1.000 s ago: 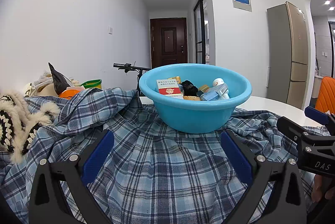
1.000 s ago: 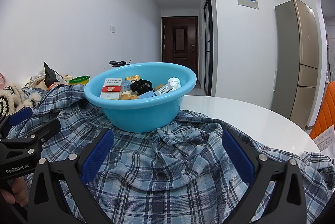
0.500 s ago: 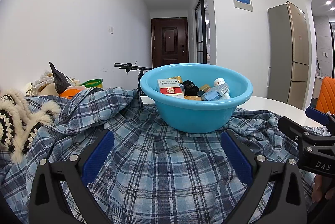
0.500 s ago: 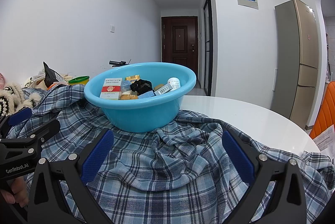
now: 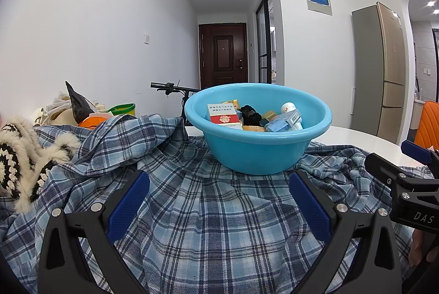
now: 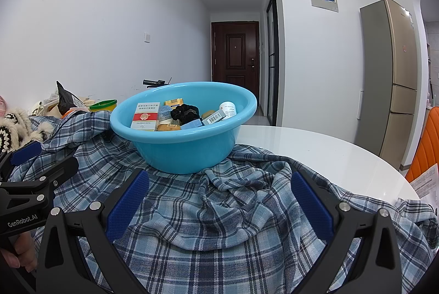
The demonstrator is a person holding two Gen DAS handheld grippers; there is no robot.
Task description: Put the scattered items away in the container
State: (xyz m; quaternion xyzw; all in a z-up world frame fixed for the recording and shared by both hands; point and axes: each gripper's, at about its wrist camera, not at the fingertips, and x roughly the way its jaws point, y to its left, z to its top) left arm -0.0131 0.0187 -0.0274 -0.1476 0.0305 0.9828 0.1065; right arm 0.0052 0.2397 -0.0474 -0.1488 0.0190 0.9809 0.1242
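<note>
A round light-blue plastic basin [image 5: 258,151] is sitting upright on a rumpled blue plaid cloth, holding the gathered items: a red-and-white carton [image 5: 223,117] is leaning against its left inner wall, a black fabric scrunchie [image 6: 184,112] is lying mid-pile, and a white bottle [image 6: 228,108] and a barcoded blue box [image 5: 285,120] are resting at the right.

My left gripper [image 5: 218,200] and right gripper [image 6: 219,200] have black angular frames, silver screws and ribbed blue pads [image 5: 129,204]; white lettering marks their sides.

Turquoise basin [image 5: 258,154]; blue-white plaid shirt [image 5: 214,225]; red-white box [image 5: 223,117]; black scrunchie [image 6: 184,112].
</note>
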